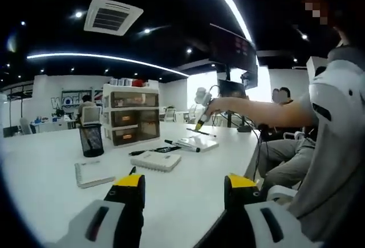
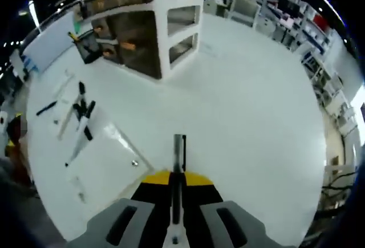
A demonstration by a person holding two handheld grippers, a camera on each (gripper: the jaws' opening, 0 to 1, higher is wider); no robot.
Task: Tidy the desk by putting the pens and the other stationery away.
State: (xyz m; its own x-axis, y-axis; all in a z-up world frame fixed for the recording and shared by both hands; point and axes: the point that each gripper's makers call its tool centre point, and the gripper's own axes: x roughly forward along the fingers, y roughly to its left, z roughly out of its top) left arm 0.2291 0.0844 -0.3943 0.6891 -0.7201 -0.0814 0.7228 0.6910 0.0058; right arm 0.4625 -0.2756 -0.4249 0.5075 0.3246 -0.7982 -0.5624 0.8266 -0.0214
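Right hand-held gripper (image 2: pixel 179 175) clamping a pen (image 2: pixel 179 151) above the white surface (image 2: pixel 251 117); left hand-held gripper (image 1: pixel 185 188) hovering, jaws apart.

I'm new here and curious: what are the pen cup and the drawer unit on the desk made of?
The pen cup looks like black wire mesh, probably metal: you can see through its walls. The drawer unit seems to be plastic, with a glossy white frame and clear drawer fronts showing orange things inside.
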